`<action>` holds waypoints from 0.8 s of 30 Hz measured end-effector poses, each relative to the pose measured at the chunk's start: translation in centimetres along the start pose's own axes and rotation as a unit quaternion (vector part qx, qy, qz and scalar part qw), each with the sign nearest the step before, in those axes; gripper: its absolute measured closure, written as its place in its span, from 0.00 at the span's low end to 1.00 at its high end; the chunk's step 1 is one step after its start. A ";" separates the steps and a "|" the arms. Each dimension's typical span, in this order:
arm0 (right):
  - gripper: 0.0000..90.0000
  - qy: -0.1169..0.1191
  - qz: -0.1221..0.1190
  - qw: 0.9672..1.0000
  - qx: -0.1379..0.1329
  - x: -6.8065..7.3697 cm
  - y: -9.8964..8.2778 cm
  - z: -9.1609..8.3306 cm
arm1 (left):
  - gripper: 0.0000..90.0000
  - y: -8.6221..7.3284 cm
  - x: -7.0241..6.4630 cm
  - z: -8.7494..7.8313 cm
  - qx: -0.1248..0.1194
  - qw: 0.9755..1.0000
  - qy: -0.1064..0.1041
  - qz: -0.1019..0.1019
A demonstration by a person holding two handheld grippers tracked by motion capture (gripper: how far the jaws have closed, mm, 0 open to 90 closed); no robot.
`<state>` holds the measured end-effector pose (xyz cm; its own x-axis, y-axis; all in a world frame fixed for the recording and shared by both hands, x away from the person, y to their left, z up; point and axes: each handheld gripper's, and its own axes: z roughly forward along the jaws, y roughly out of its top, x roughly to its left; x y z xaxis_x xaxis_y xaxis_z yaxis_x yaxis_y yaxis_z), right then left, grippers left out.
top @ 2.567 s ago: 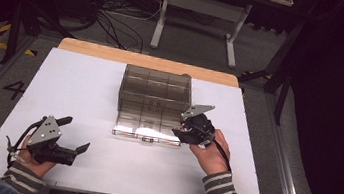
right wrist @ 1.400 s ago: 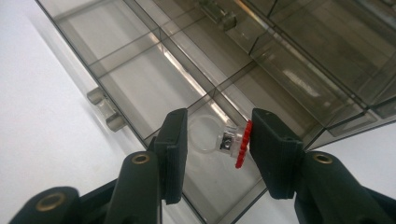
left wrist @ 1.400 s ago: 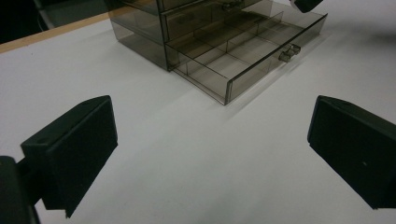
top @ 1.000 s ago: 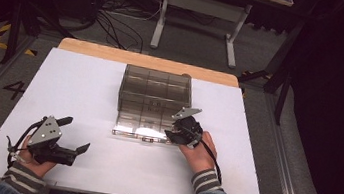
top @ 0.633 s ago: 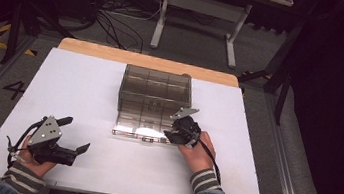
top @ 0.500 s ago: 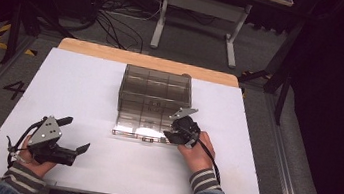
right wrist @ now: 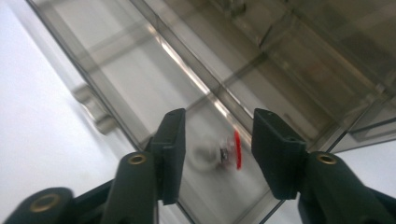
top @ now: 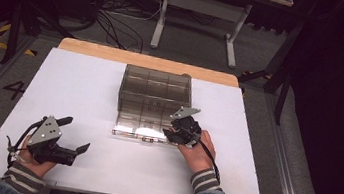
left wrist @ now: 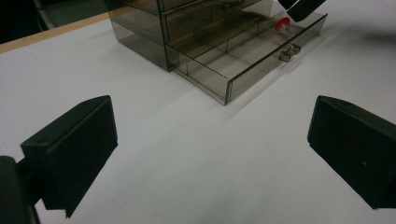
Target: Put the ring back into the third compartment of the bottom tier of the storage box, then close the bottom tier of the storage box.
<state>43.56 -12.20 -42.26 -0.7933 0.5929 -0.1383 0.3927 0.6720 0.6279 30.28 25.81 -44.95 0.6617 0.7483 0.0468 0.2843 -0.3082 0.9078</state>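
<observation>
1. My right gripper (right wrist: 217, 140) hangs over the pulled-out drawer (right wrist: 140, 88) of the smoky cabinet (top: 155, 92), jaws apart, gripping nothing.
2. A small red-and-clear piece (right wrist: 229, 151) lies in the drawer's end compartment, between my jaws.
3. My left gripper (left wrist: 210, 154) rests well away from the drawer, jaws wide.

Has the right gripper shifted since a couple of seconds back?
Yes. The right gripper has come toward the left and the near edge, from beside the smoky clear plastic drawer cabinet to its pulled-out drawer.
</observation>
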 end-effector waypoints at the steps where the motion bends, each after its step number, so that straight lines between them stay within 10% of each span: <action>1: 0.67 0.003 0.002 1.000 -0.006 0.1 0.1 -0.3 | 0.03 0.0 0.0 0.0 0.000 1.000 0.000 0.000; 11: 0.95 0.024 -0.028 0.999 -0.037 1.4 0.9 -1.9 | 0.03 0.0 0.0 0.0 -0.001 1.000 0.000 0.000; 24: 1.00 0.055 -0.091 0.994 -0.036 3.4 1.6 -2.2 | 0.03 0.0 0.0 0.0 -0.001 1.000 0.000 0.000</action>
<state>40.48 -10.08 -40.08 -0.8958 0.4099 -0.1720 0.2071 0.7272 0.6545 30.28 25.76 -44.91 0.6622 0.7478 0.0471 0.2823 -0.3072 0.9088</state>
